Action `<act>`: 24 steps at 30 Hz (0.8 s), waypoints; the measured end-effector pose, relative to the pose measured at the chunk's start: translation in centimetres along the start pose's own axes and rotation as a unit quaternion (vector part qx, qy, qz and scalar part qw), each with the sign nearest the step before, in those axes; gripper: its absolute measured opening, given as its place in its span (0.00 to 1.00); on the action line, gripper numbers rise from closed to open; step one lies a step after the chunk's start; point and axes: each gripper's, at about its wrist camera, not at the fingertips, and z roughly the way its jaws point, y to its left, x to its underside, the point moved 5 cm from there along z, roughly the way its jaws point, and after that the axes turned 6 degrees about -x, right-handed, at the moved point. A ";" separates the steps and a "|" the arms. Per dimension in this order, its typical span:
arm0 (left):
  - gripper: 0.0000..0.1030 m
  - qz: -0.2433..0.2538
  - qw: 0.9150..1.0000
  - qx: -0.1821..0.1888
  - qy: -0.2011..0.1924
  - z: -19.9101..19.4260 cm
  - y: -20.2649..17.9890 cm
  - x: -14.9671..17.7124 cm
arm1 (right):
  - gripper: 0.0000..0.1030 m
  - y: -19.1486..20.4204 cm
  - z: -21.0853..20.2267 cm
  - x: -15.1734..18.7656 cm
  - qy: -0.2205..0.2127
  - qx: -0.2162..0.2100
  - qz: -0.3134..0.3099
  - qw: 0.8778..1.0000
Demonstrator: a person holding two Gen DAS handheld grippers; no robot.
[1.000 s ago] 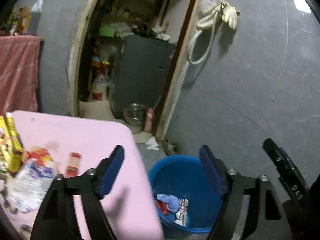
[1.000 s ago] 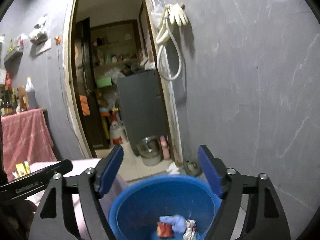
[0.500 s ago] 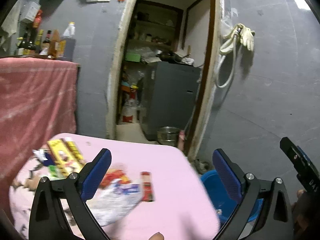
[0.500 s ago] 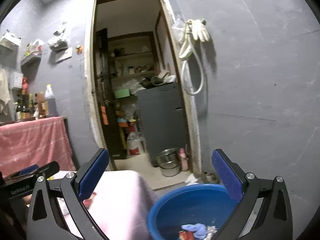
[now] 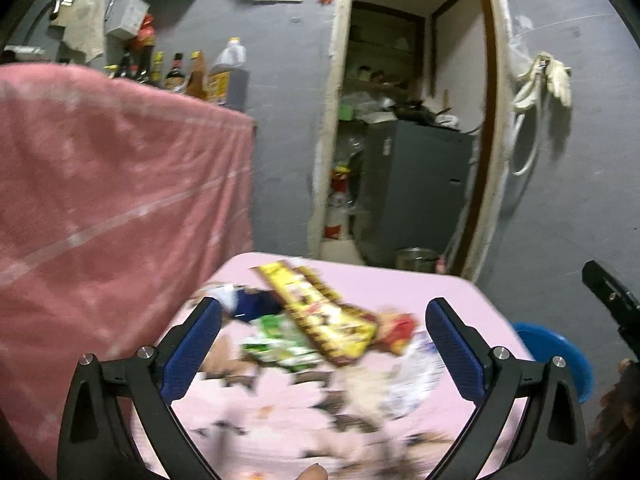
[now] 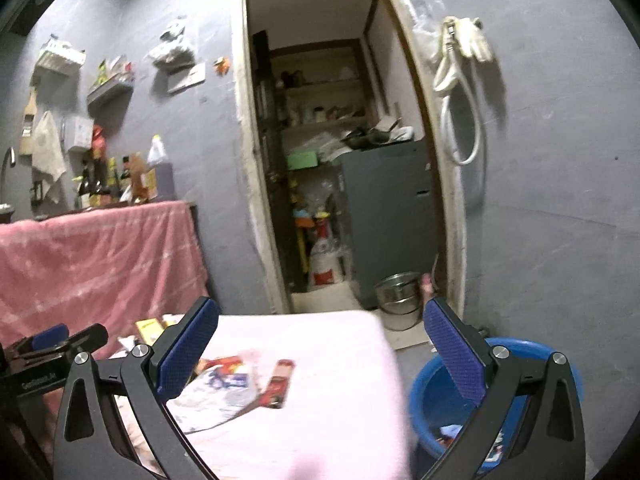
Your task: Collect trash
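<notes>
A pink-covered table [image 5: 400, 280] [image 6: 328, 400] carries a heap of trash: a long yellow box [image 5: 316, 312], green-and-white wrappers [image 5: 280, 344], a red packet [image 5: 400, 330], a clear plastic bag [image 5: 416, 372] [image 6: 216, 392] and a small red stick packet [image 6: 280, 384]. My left gripper [image 5: 324, 352] hangs open over the heap, nothing between its blue pads. My right gripper [image 6: 320, 356] is open too, above the table's right end. A blue tub [image 6: 444, 392] [image 5: 556, 352] stands on the floor right of the table, with some trash inside.
A red cloth [image 5: 100, 200] drapes a counter at left, bottles [image 6: 120, 180] on top. An open doorway [image 6: 340, 160] behind the table shows a grey cabinet [image 6: 392, 216] and a metal pot [image 6: 396, 296]. A white hose and gloves [image 6: 460, 72] hang on the grey wall.
Both grippers have swung left, from over the blue tub to over the pink table. Both sets of jaws have widened. The trash heap now lies between the left gripper's fingers.
</notes>
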 end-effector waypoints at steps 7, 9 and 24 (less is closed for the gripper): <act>0.97 -0.006 0.999 -0.022 0.031 1.4 4.5 1.1 | 1.00 3.1 2.6 1.4 0.037 -0.025 -0.010 0.999; 0.97 -0.008 0.999 -0.029 0.042 1.8 5.4 1.7 | 1.00 3.8 3.2 2.1 0.049 -0.030 -0.015 0.998; 0.95 -0.019 0.992 -0.001 0.125 6.0 6.9 3.3 | 1.00 6.0 8.4 7.2 0.197 -0.066 -0.008 0.978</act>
